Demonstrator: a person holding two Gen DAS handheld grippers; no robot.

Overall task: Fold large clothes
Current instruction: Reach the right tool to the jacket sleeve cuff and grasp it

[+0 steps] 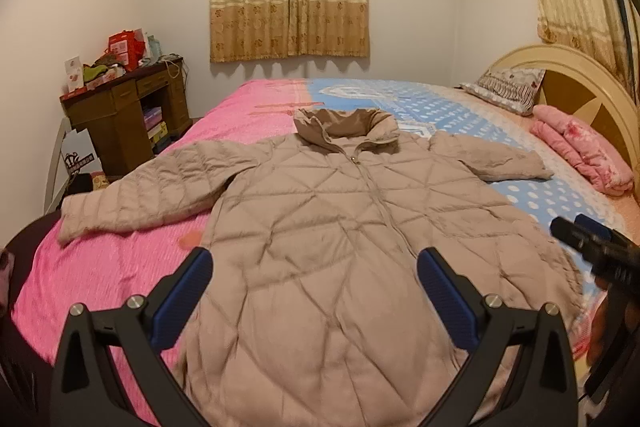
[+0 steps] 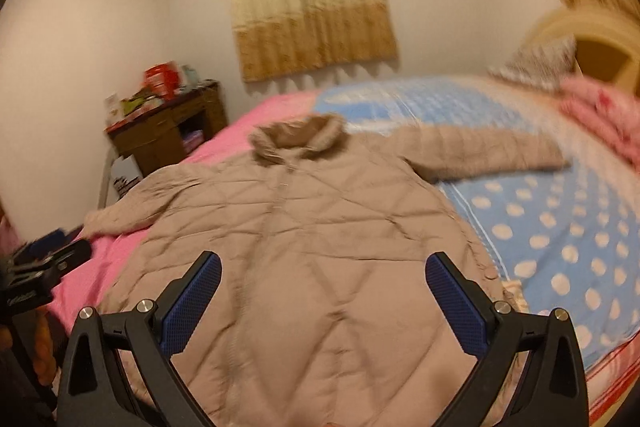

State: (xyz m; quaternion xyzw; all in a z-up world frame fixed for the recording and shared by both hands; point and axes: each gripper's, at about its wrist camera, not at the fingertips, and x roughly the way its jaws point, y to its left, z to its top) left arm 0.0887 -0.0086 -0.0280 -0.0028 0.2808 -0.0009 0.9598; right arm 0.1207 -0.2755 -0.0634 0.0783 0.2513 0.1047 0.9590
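A large beige quilted down coat point(image 1: 332, 227) lies flat, front up and zipped, on the bed, collar away from me and both sleeves spread out to the sides. It also shows in the right wrist view point(image 2: 320, 227), which is blurred. My left gripper point(image 1: 314, 263) is open and empty, hovering above the coat's lower half. My right gripper point(image 2: 324, 267) is open and empty above the coat's lower part; it also shows at the right edge of the left wrist view point(image 1: 580, 235). The left gripper appears at the left edge of the right wrist view point(image 2: 52, 259).
The bed has a pink cover point(image 1: 100, 267) on the left and a blue dotted sheet point(image 1: 520, 131) on the right. A folded pink quilt point(image 1: 580, 151), a pillow point(image 1: 508, 87) and the headboard point(image 1: 580, 83) are at far right. A cluttered brown desk point(image 1: 128, 107) stands at left.
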